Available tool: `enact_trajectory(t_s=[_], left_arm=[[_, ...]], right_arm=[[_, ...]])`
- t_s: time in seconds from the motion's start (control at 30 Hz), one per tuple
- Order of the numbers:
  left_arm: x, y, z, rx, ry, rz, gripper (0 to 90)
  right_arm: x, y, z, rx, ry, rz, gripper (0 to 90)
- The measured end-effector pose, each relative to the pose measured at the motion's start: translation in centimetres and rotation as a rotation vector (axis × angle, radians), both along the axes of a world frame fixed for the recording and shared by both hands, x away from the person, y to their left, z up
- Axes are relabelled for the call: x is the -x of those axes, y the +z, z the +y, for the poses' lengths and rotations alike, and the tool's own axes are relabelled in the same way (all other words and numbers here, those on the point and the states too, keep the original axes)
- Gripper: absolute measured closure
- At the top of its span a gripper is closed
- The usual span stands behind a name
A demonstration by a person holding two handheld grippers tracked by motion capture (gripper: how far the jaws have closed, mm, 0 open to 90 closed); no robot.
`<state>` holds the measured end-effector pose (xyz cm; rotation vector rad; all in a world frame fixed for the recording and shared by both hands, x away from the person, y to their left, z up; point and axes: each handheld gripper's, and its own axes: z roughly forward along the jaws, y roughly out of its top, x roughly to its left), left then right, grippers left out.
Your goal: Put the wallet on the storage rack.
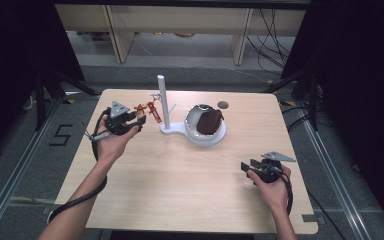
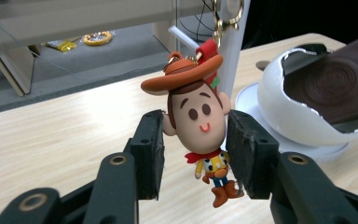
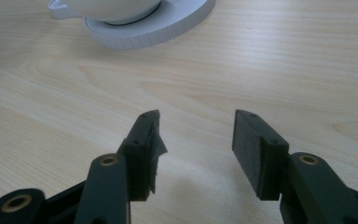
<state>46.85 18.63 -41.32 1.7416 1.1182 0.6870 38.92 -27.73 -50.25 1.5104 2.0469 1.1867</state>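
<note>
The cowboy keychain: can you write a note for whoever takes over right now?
Left gripper: shut on the cowboy keychain by its head, beside the white post.
Right gripper: open, nothing in it, low over the table near the right edge.
Brown pouch sits in the white bowl.
Done: keychain gripped.
Left: probably hanging its clasp on the post's hook.

A white bowl (image 1: pixel 195 118) holding a brown pouch (image 1: pixel 209 121) sits on the wooden table (image 1: pixel 180 185); shelving (image 1: pixel 180 25) behind
</note>
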Motion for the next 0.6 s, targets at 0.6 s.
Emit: enact_trajectory(t_s=[0.6], left_arm=[[0.2, -2.6, -1.9, -0.057, -0.063, 0.052, 56.5]], right_arm=[[0.1, 0.0, 0.2, -0.027, -0.018, 0.011, 52.0]])
